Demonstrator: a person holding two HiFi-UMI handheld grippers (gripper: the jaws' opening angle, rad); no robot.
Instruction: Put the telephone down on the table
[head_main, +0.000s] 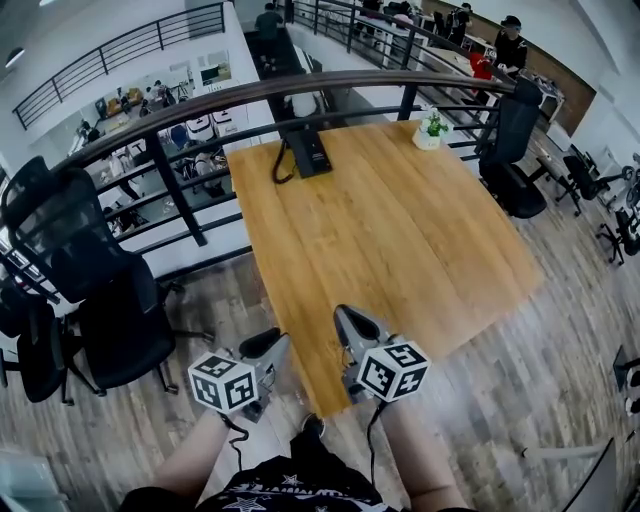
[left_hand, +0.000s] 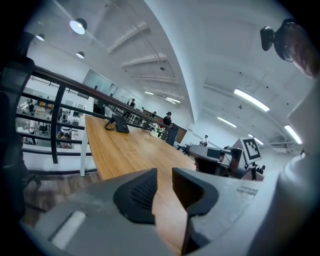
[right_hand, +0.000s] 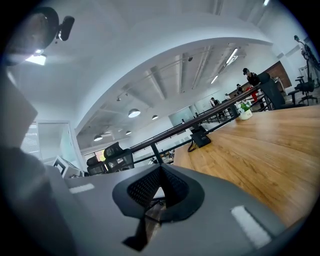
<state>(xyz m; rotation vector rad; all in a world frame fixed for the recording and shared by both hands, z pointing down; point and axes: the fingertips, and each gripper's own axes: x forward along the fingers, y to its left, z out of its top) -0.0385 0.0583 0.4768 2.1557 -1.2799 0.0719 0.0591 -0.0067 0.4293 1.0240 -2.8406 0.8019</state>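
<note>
Left tongs (left_hand: 164, 172) are held nearly shut. A narrow slot is left between the pads (left_hand: 137, 192) and nothing is gripped; only table top is seen through it. Right tongs (right_hand: 161, 167) are closed tip to tip, with nothing gripped either. Both are held low at the near end of the table (head_main: 400, 240), left just off its near corner, right over its near edge. Both are aimed along the top toward the far end. This is judged a carrying posture, since nothing grippable is near them.

Telephone (head_main: 308, 152) is seen standing on the table at the far edge, well apart from both tongs, so it lies as the task wants. Who put it there can't be told: the same picture would be given by a phone yet to be fetched and by one set back down. The far-edge placement is likely dictated by the cord (head_main: 282, 168), which is looped beside the set toward that edge.

Materials:
- Table top is flat, light-brown wood-grain board, matt, with squared edges.
- Telephone is a black plastic wedge-shaped desk set with a black cable.
- Tongs are moulded in grey plastic, and the pads are black and dimpled for grip.
- One cube (head_main: 222, 382) with square markers is carried on each.
</note>
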